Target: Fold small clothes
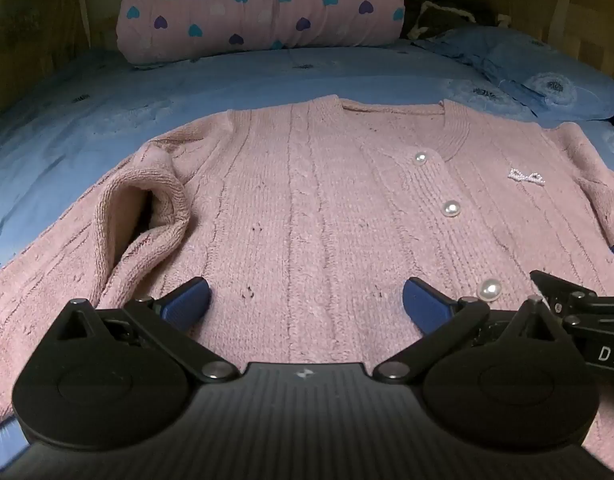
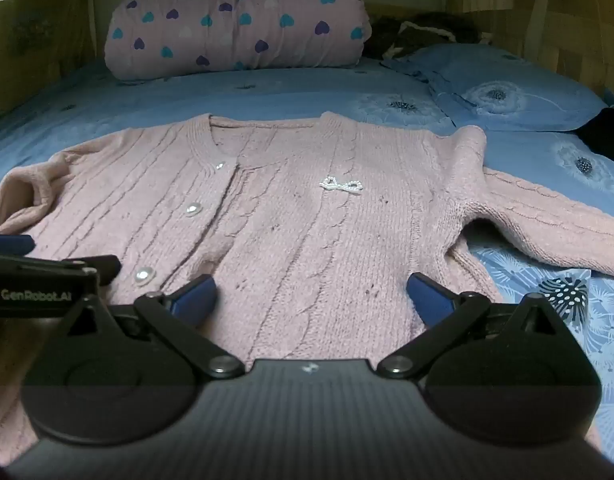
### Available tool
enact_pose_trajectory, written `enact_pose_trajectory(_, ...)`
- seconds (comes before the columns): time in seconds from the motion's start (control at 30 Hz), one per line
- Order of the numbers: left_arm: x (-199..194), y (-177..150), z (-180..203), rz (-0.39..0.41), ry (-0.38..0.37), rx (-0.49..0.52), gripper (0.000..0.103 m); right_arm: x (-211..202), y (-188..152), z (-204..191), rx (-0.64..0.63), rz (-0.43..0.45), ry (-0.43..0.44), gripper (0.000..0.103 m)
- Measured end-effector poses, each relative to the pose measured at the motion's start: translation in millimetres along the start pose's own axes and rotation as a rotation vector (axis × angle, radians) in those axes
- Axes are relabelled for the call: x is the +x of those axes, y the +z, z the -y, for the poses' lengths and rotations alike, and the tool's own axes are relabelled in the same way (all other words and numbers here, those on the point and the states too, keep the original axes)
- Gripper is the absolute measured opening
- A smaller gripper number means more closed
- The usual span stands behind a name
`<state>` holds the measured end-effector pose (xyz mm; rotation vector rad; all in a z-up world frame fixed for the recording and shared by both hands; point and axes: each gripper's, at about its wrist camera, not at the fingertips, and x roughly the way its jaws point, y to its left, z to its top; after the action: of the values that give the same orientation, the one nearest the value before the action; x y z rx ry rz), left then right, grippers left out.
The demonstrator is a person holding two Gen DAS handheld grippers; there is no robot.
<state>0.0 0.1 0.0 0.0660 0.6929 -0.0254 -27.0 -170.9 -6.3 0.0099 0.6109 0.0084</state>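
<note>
— Lying flat, front up, on blue floral bedsheet [image 2: 267, 92]: pink cable-knit cardigan [image 1: 307, 208]. Buttoned shut.

— Fastenings?

— Pearl buttons [image 1: 451, 209] down the placket; small beaded bow [image 2: 341, 184] pinned on the chest. Ribbed V-neckline, facing the headboard end.

— Sleeves?

— One sleeve [image 1: 147, 216] bent inward, cuff mouth open and resting on the body panel. Other sleeve [image 2: 547, 224] stretched out sideways across the sheet.

— Tongs?

— Left gripper [image 1: 306, 300] spread wide, empty, poised low over the hem area beside the lowest button. Right gripper [image 2: 312, 298] likewise spread wide, empty, over the other half of the hem. Side by side, close together.

— Surroundings?

— Heart-print pink quilt roll [image 1: 259, 8] at the head of the bed; blue pillow [image 2: 515, 92] beside it.
</note>
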Motion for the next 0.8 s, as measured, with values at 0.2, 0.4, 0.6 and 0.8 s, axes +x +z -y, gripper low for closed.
enact_pose_trajectory(0.2,-0.1,0.1,-0.2,-0.001,-0.001,-0.001,0.103,-0.1,0.0,0.0,0.0,-0.002,0.0,0.103)
enact_pose_trajectory(0.4,-1.2,-0.2,-1.0,0.001,-0.001,-0.002,0.103,0.0,1.0,-1.6,-0.002,-0.004,-0.002,0.103)
enact_pose_trajectory(0.6,0.0,0.0,0.0,-0.002,-0.001,-0.001,0.103,-0.4,0.2,-0.3,0.001,0.0,0.001,0.103)
enact_pose_trajectory(0.8,0.0,0.0,0.0,-0.001,-0.001,-0.001,0.103,-0.2,0.3,-0.5,0.0,-0.001,0.0,0.103)
